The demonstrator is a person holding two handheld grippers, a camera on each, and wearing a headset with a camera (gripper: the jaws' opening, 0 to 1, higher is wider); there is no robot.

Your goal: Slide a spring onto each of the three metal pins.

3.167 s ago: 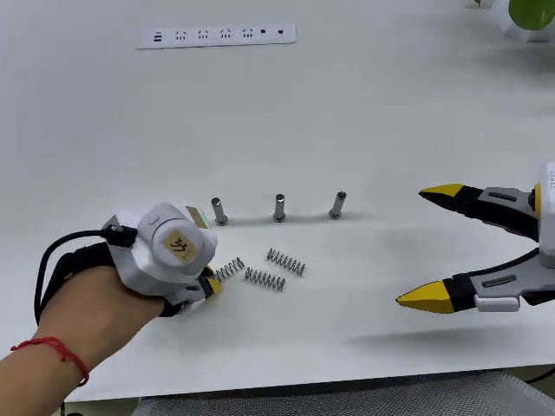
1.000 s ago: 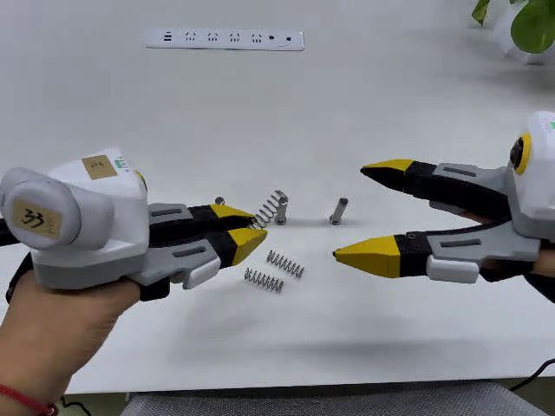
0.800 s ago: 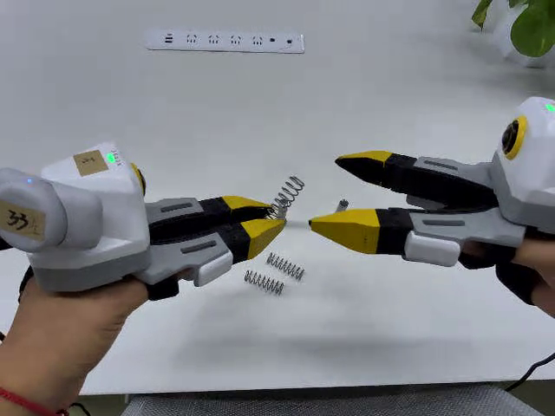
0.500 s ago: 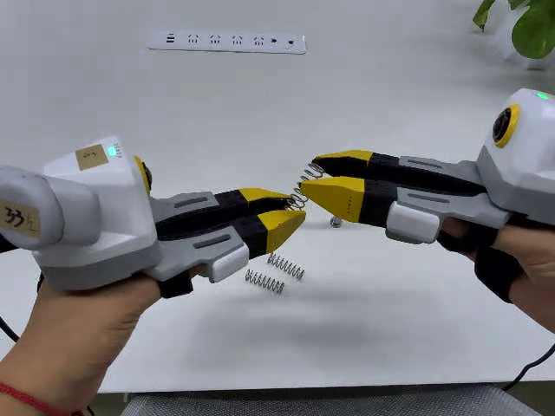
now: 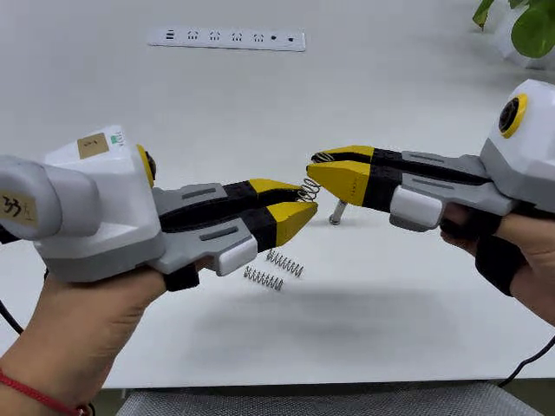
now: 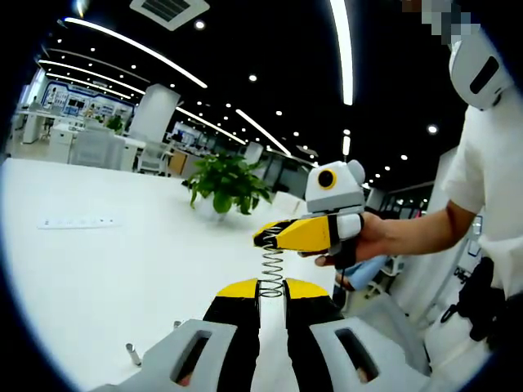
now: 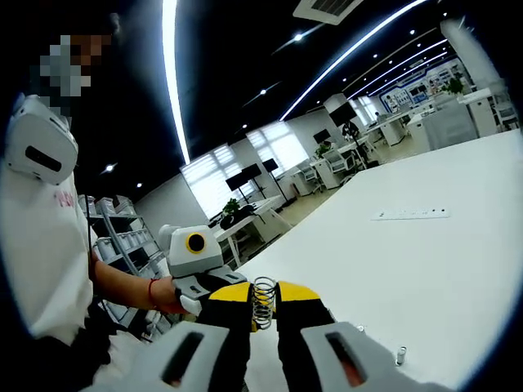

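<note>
metal spring (image 5: 310, 188) is held in mid-air above the white bench (image 5: 260, 113), one end pinched in the clenched left gripper (image 5: 302, 198), the other end clamped in the right gripper (image 5: 312, 163). two loose springs (image 5: 285, 263) are seen lying on the bench, near a standing pin (image 5: 337, 211)
</note>
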